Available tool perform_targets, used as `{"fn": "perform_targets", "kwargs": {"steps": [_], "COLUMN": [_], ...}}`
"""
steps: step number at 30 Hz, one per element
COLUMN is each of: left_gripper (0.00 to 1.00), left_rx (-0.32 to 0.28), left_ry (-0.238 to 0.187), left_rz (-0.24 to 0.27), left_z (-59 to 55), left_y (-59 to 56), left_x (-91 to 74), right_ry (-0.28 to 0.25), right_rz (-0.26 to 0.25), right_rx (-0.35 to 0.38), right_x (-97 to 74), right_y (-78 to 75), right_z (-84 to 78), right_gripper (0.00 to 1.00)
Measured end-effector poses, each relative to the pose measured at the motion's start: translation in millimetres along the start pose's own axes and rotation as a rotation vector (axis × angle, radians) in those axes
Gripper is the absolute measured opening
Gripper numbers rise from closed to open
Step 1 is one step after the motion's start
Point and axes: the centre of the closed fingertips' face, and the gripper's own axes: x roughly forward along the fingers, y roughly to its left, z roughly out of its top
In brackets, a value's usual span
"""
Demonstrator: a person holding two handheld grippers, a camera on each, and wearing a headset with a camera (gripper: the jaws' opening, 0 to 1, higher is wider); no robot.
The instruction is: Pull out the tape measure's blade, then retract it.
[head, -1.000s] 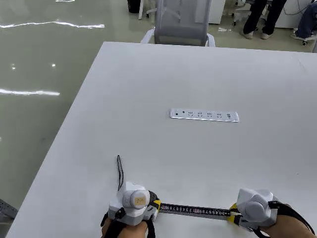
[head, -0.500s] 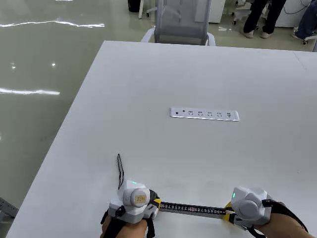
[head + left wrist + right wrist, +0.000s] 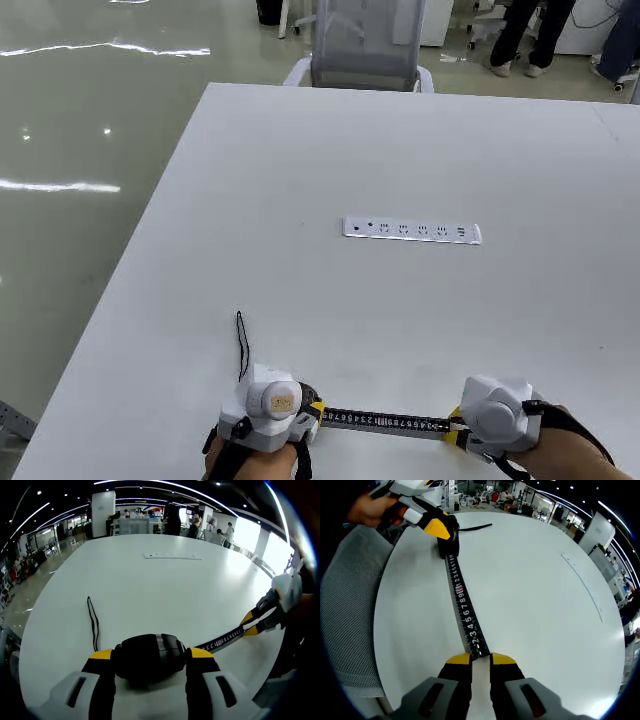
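The black tape measure case (image 3: 147,656) sits clamped between the yellow-tipped jaws of my left gripper (image 3: 150,655), low on the white table near its front edge (image 3: 300,405). Its black blade (image 3: 385,422) with white numbers runs rightward along the table to my right gripper (image 3: 455,430). In the right gripper view the blade (image 3: 465,610) stretches from the case (image 3: 449,542) to my right gripper (image 3: 480,657), which is shut on the blade's tip. A black wrist strap (image 3: 242,345) trails from the case across the table.
A white power strip (image 3: 412,231) lies flat mid-table. A grey office chair (image 3: 365,45) stands beyond the far edge. People's legs (image 3: 528,35) show at the back right. The white table (image 3: 400,150) ends close to both hands at the front.
My right gripper has moved left toward the case with the blade tip in it, so the exposed blade is a little shorter. The left gripper and case have stayed put.
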Motion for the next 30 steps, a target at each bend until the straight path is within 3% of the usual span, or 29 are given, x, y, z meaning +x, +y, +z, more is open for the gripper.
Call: {"fn": "perform_targets", "kwargs": {"steps": [30], "left_gripper": [0.53], "left_rx": [0.005], "left_ry": [0.006], "left_rz": [0.003], "left_z": [0.4], "left_y": [-1.7], "left_x": [-1.4], "right_ry": [-0.007], "right_rz": [0.014], "right_rx": [0.001], "right_x": [9.1], "right_y": [5.4], "right_z": [17.7], "right_gripper": [0.11]}}
